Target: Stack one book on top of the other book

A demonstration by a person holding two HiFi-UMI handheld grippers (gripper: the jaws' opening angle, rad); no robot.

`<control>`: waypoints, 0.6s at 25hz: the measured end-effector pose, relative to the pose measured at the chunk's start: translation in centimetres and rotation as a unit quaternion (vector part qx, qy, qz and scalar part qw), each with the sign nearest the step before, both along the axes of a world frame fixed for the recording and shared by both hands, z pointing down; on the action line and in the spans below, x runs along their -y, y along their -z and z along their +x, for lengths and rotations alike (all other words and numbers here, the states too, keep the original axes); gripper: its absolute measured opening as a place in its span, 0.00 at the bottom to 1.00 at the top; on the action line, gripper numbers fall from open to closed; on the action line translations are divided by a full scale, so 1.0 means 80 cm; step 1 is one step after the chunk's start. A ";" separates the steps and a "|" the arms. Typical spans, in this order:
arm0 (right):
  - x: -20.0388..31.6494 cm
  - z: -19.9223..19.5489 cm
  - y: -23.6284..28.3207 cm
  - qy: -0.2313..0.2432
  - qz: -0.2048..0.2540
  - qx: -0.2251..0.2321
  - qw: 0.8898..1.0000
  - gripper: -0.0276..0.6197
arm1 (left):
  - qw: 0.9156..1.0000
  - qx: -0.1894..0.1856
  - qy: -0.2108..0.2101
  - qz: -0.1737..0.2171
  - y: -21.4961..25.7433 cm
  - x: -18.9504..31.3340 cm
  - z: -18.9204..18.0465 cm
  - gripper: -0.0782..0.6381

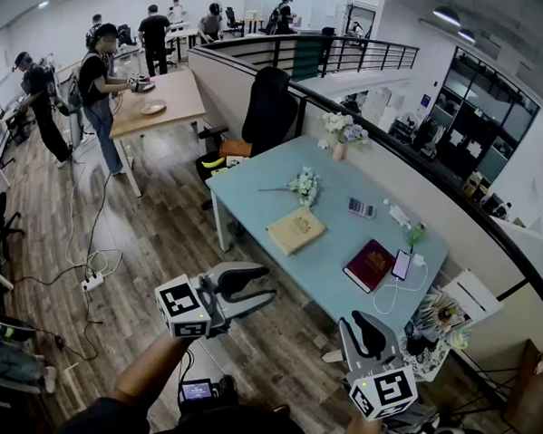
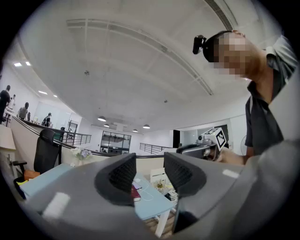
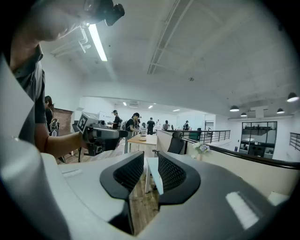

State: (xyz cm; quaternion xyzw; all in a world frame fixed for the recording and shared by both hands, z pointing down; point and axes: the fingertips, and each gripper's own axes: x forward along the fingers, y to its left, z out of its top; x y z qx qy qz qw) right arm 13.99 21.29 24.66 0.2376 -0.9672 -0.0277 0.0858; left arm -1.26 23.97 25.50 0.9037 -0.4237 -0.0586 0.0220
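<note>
**Left gripper** (image 2: 150, 176): fingers parted to a moderate gap with nothing between them. It is held in the air, well short of the table's near long edge.

**Right gripper** (image 3: 151, 171): fingers drawn to a narrow gap, not closed, gripping nothing. It is in the air off the table's near right corner.

**Table** (image 1: 254, 197): light blue, rectangular.

**Tan book** (image 1: 295, 230): closed and lying flat by the middle of the near long edge, with bare table all round it.

**Dark red book** (image 1: 369, 265): closed and lying flat near the same edge, toward the right short end and well apart from the tan book.

**Phone** (image 1: 402, 264): just beside the dark red book on its right-end side, with a white cable trailing from it.

**Also present:** loose flowers (image 1: 304, 185) and a calculator (image 1: 360, 207) mid-table, and a vase of flowers (image 1: 342, 134) at the far edge.

**Handling (judged):** both books look stiff and moderately heavy, and their smooth covers are likely to slip in a light pinch. Lying flat, neither leaves room for a lower finger. A book probably needs drawing partly past the near long edge, then gripping across its thickness at the spine or long side. The tan book seems the easier one to lift, since the phone crowds the dark red one.
</note>
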 end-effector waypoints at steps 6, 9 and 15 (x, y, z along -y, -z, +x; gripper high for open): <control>-0.002 -0.048 -0.004 -0.006 -0.001 -0.002 1.000 0.16 | 1.000 0.001 -0.003 0.002 -0.008 0.000 -0.048 0.38; -0.007 -0.069 -0.006 -0.010 -0.002 -0.007 1.000 0.16 | 1.000 -0.003 -0.009 0.002 -0.011 -0.004 -0.069 0.38; -0.015 -0.107 0.001 -0.022 -0.015 0.020 0.999 0.16 | 1.000 -0.013 -0.018 0.006 -0.016 -0.005 -0.107 0.38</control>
